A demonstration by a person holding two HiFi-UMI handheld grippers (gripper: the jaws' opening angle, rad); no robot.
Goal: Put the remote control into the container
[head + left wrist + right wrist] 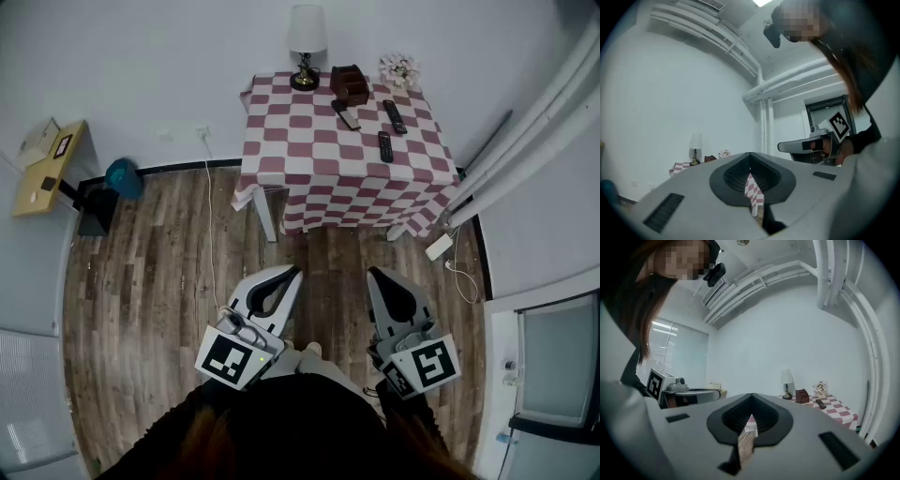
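Head view looks steeply down on a wooden floor (159, 281), with the table (319, 178) under a red-and-white checked cloth standing against the far wall. Both claws are held low and level over the floor, well short of the table's front edge and side by side, pointing towards it. The left claw (294, 273) has its jaws pressed together at the tips and holds nothing. The right claw (373, 274) is likewise pressed shut and empty. The hands are mostly hidden behind the marker cubes and dark sleeves.

A lamp (306, 47) stands at the table's back edge, and the brown container (349, 84) sits just beside it. A grey remote control (346, 115) lies just in front of the container. The rear black remote control (395, 116) lies nearer the right edge, and the front black remote control (385, 146) lies closer to the front edge. All three lie outside the container. The container's inside cannot be made out.
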